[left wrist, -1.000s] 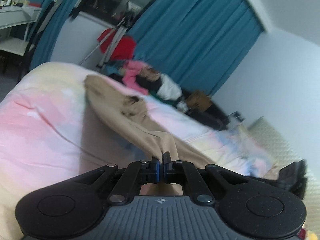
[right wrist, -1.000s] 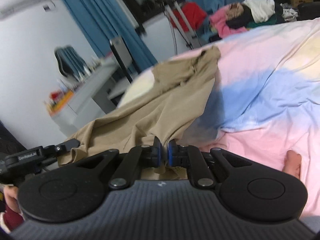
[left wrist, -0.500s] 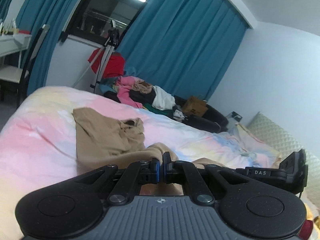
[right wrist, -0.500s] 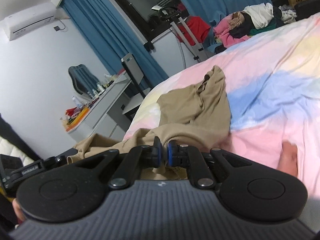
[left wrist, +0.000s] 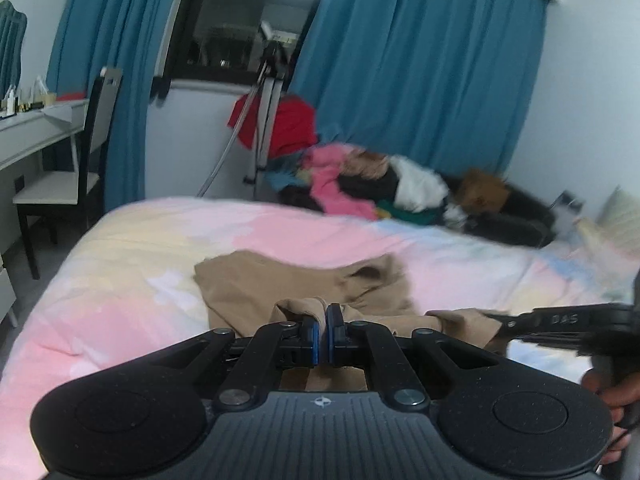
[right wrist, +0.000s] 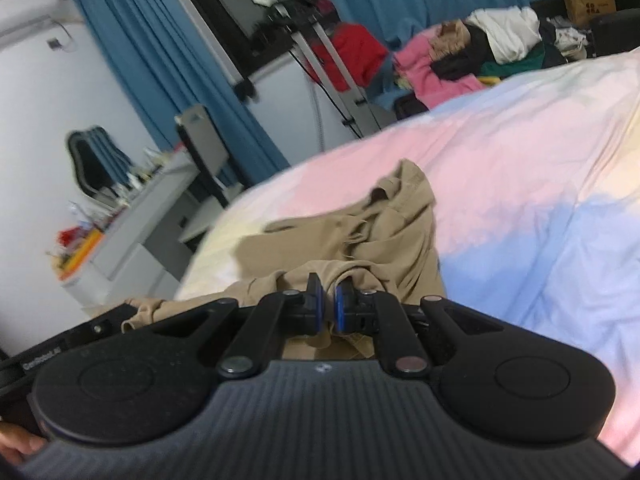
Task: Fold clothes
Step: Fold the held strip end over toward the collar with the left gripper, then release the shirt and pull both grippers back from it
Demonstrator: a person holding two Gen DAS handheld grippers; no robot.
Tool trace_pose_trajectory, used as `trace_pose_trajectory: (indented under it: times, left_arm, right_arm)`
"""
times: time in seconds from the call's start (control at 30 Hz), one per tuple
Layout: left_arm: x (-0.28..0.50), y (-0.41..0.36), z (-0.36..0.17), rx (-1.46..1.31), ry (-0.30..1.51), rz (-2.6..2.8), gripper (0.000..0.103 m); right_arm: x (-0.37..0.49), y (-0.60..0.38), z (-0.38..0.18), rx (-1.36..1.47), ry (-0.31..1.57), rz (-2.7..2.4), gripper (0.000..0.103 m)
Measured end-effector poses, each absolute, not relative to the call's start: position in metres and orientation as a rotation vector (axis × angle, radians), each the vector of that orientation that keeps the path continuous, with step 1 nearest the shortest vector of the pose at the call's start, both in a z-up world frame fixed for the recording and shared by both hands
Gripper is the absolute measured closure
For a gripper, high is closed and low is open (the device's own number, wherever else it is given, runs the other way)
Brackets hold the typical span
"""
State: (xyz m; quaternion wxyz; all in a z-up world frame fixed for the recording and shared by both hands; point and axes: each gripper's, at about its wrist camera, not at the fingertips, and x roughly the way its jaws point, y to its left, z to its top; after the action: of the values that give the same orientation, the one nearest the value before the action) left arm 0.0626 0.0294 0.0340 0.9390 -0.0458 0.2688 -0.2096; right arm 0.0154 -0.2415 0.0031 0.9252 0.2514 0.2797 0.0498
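Lying on the pastel bed (left wrist: 120, 264), item: tan trousers (left wrist: 280, 284), soft woven cloth, light, limp, prone to bunching and sliding off any loose hold. Near end gathered and lifted just above the bed; far end crumpled flat on it. Left gripper (left wrist: 322, 334): fingers pressed together, pinching a fold of the tan cloth. Right gripper (right wrist: 326, 306): fingers likewise pinching a bunched fold. Judged best hold: hem or waistband corners, where doubled seams give thickness. Laundry pile (left wrist: 360, 184) beyond the bed's far edge.

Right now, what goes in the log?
left gripper: shut on tan pants | right gripper: shut on tan pants | bed: pants bunched
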Motion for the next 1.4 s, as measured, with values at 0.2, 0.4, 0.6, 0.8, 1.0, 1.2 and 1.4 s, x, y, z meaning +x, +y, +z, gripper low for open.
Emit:
trace_pose_trajectory:
  times: [0.2,0.4,0.6,0.8,1.0,1.2,1.4]
  left_arm:
    - [0.122,0.017,-0.042,-0.052,0.682,-0.384,0.098]
    - [0.144,0.014,-0.084,-0.013,0.737,-0.371,0.097]
    - [0.131,0.015,-0.065,0.017,0.721,-0.383,0.083]
    - [0.097,0.016,-0.025,0.046,0.612,-0.366,0.035]
    - [0.052,0.015,0.007,0.037,0.494,-0.355,0.026]
    - [-0.003,0.018,0.024,0.048,0.37,-0.355,0.0]
    - [-0.041,0.025,0.025,0.066,0.355,-0.324,0.0]
  right_arm:
    - [0.074,-0.235,-0.058,0.434,0.682,0.056,0.092]
    - [0.101,-0.23,-0.092,0.394,0.764,0.048,0.092]
    - [0.098,-0.229,-0.091,0.391,0.76,0.042,0.091]
    - [0.084,-0.227,-0.069,0.368,0.697,0.033,0.074]
    - [0.045,-0.222,-0.036,0.316,0.497,0.05,0.018]
    - [-0.007,-0.212,-0.008,0.252,0.348,0.032,0.017]
    - [-0.05,-0.207,0.006,0.238,0.238,0.025,0.017]
